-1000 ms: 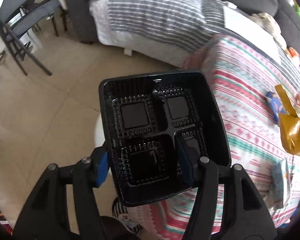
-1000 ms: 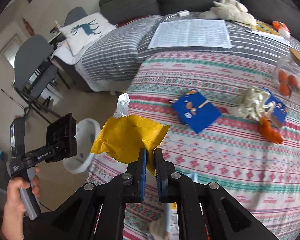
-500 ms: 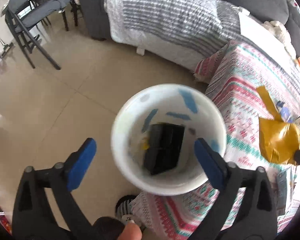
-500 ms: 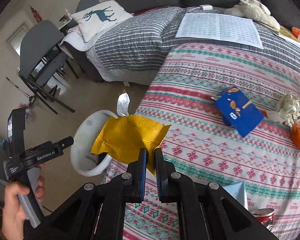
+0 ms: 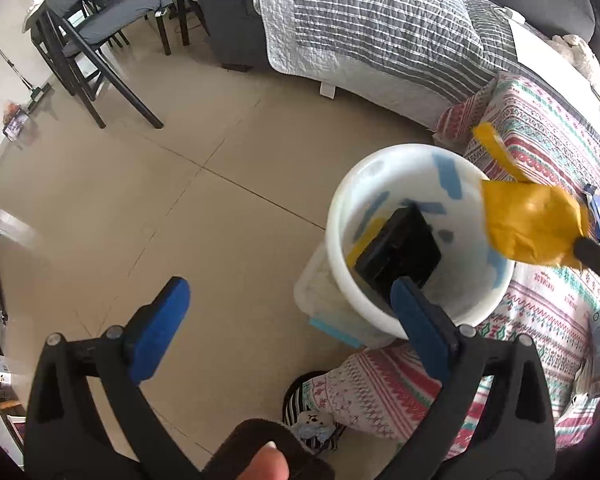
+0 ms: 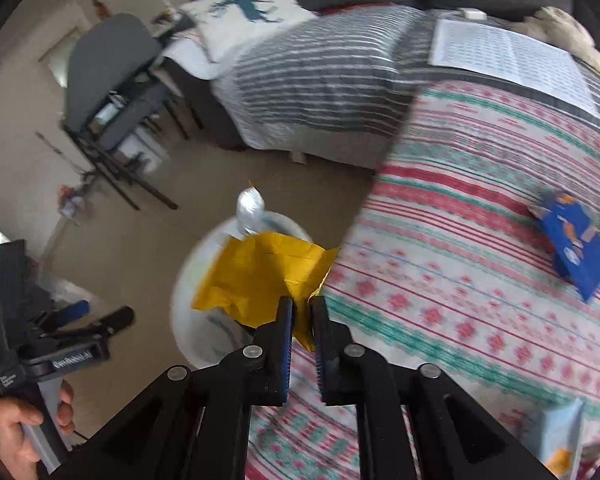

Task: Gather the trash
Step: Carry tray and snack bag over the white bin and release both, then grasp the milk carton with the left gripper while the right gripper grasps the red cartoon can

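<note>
A tiled floor was seen at the left of the room, with dark chairs at the far left and a sofa under a grey striped quilt along the far side. Near and to the left, the left gripper was held over the floor with its blue pads spread wide and nothing between them. Just right of it, a white bin stood on the floor against the edge of a patterned bedspread, and a black tray was already lying tilted inside it, so one piece of trash could be judged as collected. At the bin's right rim, a crumpled yellow wrapper was pinched by one corner in the nearly closed right gripper and hung above the bin opening, not yet released; dropping it was judged to be the step in hand. Farther right on the bedspread, a blue packet was left lying, and a pale blue carton at the near right edge, so more collecting appeared to be outstanding.
</note>
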`<move>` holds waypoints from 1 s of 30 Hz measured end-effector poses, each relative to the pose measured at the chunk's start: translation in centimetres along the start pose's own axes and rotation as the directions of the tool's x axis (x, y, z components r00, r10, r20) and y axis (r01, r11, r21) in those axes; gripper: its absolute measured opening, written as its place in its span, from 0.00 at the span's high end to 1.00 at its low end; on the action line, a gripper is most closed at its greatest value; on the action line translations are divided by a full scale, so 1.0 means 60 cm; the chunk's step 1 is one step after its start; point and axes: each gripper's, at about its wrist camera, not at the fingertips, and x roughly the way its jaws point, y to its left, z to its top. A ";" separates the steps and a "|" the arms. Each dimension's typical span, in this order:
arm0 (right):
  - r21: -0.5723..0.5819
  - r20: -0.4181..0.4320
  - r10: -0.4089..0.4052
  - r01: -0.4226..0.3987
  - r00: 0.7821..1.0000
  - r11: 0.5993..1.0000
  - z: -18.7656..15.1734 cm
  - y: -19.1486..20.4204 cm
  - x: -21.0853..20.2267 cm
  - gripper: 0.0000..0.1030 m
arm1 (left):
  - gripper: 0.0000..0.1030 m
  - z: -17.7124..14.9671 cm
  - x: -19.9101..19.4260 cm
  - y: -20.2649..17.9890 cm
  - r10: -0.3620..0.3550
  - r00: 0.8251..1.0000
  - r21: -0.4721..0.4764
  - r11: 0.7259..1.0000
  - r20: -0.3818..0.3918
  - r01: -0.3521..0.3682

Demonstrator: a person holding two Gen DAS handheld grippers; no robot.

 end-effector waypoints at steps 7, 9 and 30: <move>-0.032 0.014 -0.062 0.062 0.998 0.998 -0.008 -0.003 -0.023 0.49 | 0.03 -0.004 -0.005 -0.006 -0.021 1.000 0.011 1.000 -0.003 0.021; -0.021 0.010 -0.087 0.088 0.996 0.996 -0.016 -0.018 -0.044 0.46 | 0.03 -0.006 -0.010 -0.018 -0.034 0.999 0.030 0.999 0.001 0.034; 0.268 0.045 -0.339 0.315 0.940 0.910 -0.162 -0.290 -0.341 0.24 | 0.03 -0.068 -0.101 -0.287 -0.204 0.979 0.328 0.923 -0.026 0.201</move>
